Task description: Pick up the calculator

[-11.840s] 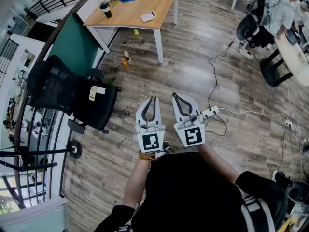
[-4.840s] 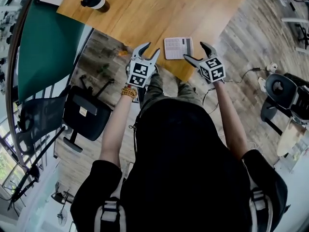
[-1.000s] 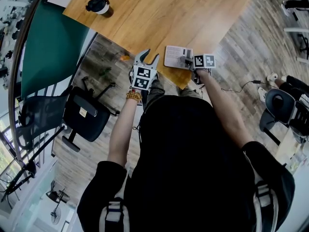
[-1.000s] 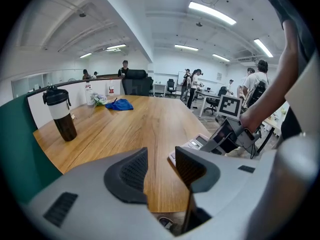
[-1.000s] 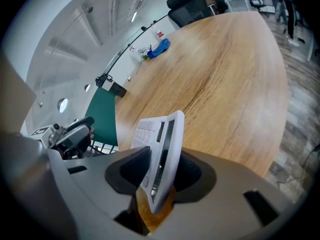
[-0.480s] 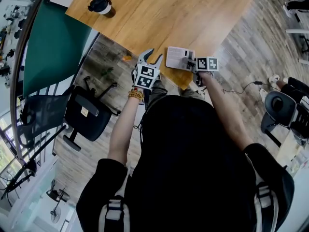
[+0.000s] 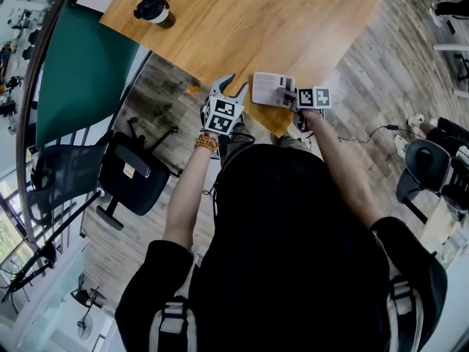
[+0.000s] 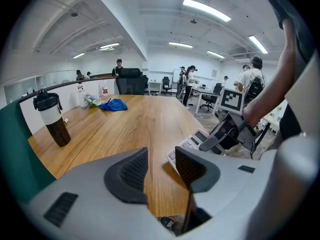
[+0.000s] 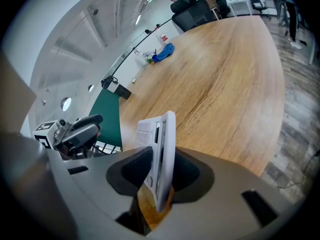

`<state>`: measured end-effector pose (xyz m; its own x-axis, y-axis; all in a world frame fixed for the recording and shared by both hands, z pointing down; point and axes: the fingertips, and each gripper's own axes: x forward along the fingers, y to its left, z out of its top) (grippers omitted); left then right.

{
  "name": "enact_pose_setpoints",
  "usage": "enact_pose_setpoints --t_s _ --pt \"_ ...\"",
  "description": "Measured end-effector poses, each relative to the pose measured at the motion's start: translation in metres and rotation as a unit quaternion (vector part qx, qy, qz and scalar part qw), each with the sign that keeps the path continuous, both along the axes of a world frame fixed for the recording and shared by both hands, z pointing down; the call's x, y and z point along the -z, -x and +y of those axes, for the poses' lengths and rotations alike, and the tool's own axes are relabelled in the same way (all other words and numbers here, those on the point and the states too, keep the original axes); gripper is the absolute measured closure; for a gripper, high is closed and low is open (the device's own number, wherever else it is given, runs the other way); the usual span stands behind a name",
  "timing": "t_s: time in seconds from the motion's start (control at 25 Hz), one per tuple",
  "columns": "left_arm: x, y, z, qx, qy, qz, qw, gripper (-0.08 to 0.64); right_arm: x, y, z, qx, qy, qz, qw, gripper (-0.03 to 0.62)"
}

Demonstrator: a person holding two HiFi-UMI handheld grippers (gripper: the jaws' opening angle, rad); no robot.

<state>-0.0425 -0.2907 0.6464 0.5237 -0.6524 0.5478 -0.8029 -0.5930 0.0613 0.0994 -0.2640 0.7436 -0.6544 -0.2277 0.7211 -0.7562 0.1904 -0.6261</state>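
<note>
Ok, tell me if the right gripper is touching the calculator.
Touching. The right gripper view shows the right gripper, its jaws just closed in, pressing both faces of the calculator.

You face a wooden table [image 7: 242, 20]. On its far left corner stands a tumbler [image 7: 152, 9] with a black lid. A crumpled blue cloth [image 8: 113, 105] lies near the far edge, well apart from the tumbler. The calculator [image 7: 272, 89] is at the near edge, towards your right, flat along the wood.

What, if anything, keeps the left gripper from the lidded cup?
Likely nothing, so yes: the left gripper is open and empty at the edge of the table, with only bare wood between it and the cup.
</note>
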Motion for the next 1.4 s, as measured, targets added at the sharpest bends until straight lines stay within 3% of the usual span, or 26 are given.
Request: enact_pose_setpoints --t_s 0.6,1.4 --pt "0.003 0.001 -0.003 0.000 0.004 0.000 1.0000 0.374 0.009 -0.001 -0.012 -0.002 -0.014 -0.004 1.000 0.471" --pt "0.016 0.016 -0.019 0.019 0.004 0.005 0.9998 0.374 0.061 0.010 -0.072 0.024 -0.090 -0.006 0.996 0.472"
